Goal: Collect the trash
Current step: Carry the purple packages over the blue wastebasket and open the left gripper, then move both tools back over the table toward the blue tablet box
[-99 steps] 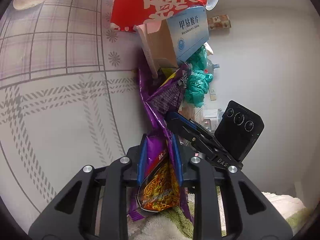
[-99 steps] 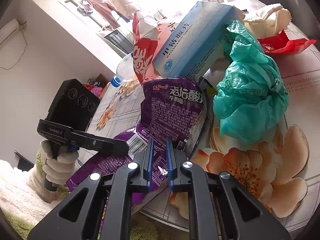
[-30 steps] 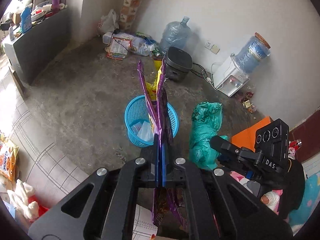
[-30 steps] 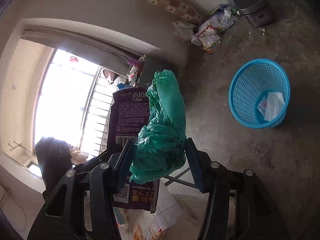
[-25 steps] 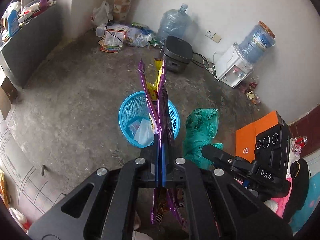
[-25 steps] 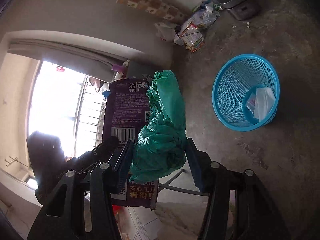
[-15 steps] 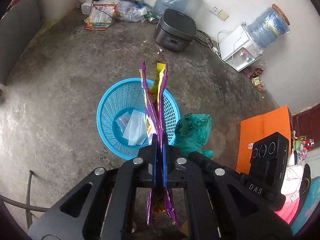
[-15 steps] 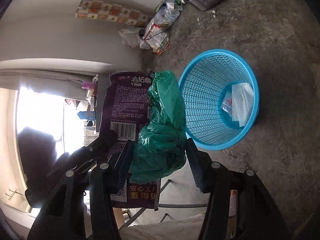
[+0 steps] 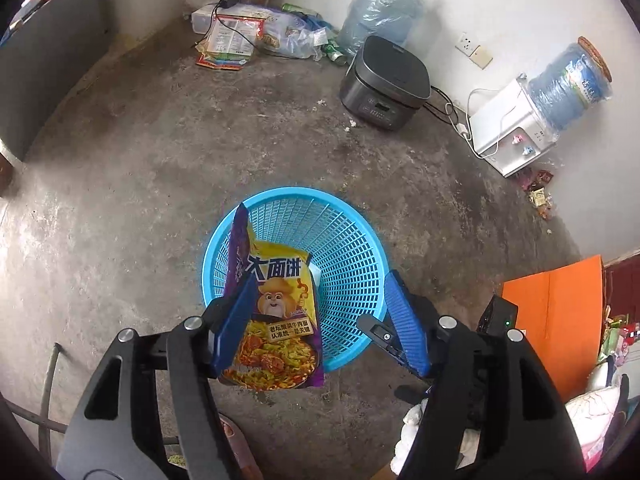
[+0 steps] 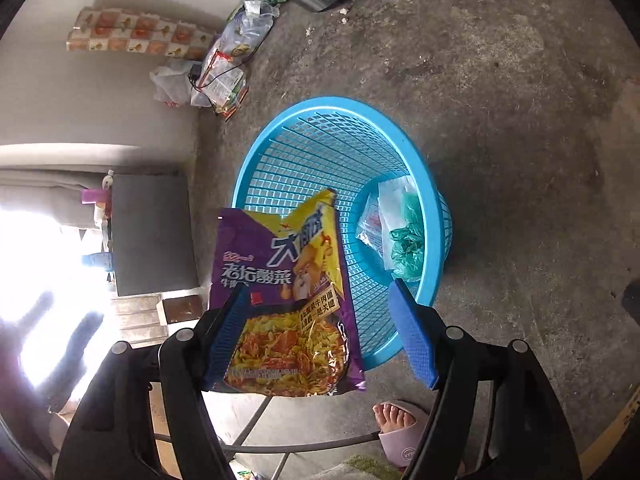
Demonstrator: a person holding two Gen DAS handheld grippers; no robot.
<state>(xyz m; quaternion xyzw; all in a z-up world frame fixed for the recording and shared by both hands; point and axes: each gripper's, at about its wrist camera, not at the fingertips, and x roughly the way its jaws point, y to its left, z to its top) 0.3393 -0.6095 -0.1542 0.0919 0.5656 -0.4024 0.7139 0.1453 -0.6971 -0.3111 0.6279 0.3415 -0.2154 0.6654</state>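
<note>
Left gripper stood with its jaws spread wide and clamped on nothing, hanging above the blue basket on the concrete floor. A purple and yellow noodle wrapper lay flat against the inner face of that gripper's left finger, its lower edge hanging outside the near rim and its upper part over the basket's mouth. Whether it was stuck to the pad or already in free fall could not be told from the left wrist view. It looked like an empty film packet: very light, limp, crinkly and slick, not at all fragile, the kind of thing that drifts or clings to ribbed rubber instead of dropping straight. If it needed retaking, a firm pinch across a flat sealed edge would probably hold better than a grab at the puffed middle. Further right, the right gripper was likewise wide apart and empty over the basket, with the same wrapper showing in front of its left finger. A crumpled green plastic bag lay at the basket's bottom beside a clear packet, soft and light too. A foot in a pink slipper stood near the basket's base.
</note>
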